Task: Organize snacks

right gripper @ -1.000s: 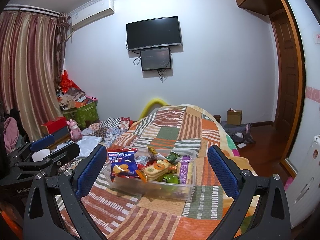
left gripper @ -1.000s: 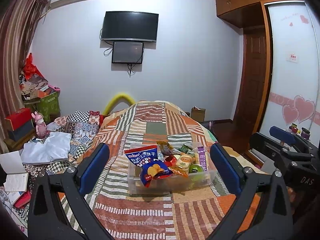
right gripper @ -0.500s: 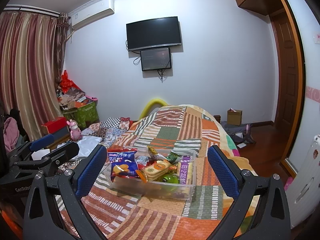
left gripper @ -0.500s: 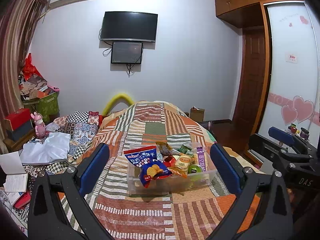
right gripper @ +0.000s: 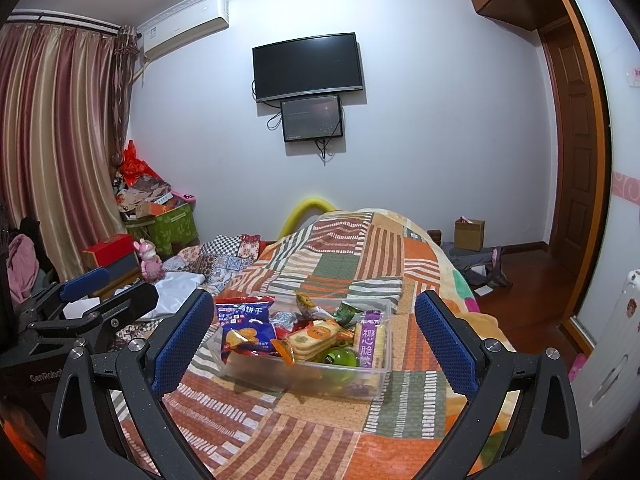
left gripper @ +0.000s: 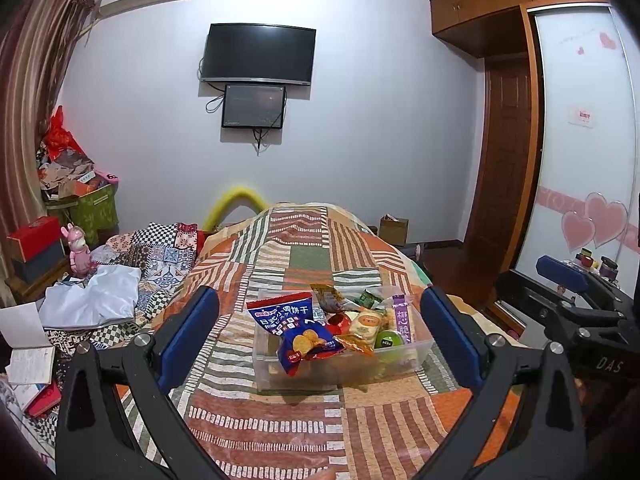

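clear bin (left gripper: 420,354) bottom hidden under snacks, packet print unreadable

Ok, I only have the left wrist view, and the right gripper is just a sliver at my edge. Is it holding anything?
Observer: No. The right gripper is open and empty, with the snack bin framed between its fingers.
Operator: Anything beside the bed on that side?
Observer: A white appliance stands close to the bed's right edge.
Operator: And the floor beyond it?
Observer: A grey backpack lies by the cardboard box.
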A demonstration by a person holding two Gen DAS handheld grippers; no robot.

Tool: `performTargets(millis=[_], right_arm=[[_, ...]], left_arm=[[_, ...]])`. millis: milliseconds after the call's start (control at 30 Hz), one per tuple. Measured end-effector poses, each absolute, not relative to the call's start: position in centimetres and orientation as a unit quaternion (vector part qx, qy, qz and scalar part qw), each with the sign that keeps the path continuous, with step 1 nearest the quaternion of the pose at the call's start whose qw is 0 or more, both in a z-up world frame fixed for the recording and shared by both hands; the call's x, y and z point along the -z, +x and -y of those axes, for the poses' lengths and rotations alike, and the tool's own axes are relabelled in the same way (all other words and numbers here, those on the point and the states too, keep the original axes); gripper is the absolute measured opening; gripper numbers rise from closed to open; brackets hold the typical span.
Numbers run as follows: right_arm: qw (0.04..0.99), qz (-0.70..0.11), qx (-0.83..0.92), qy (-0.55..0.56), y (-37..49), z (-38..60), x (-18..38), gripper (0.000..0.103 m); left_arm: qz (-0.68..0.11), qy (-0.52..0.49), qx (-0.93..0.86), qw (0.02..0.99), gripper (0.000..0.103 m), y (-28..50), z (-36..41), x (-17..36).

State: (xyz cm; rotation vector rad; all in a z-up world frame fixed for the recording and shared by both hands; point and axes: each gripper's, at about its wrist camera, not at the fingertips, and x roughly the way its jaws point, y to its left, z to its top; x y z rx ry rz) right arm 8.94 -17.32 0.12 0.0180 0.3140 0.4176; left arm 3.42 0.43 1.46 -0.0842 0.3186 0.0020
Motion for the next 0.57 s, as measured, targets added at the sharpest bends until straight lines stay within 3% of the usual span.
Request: performTargets(millis=[567], right_arm=[[0.965, -0.159, -0.209, 0.012, 8.75, 17.17, 0.04, 0.101]], left_arm=[[-0.163, -0.036, 0.01, 0.986, 0.102, 3.35, -0.07, -1.46]])
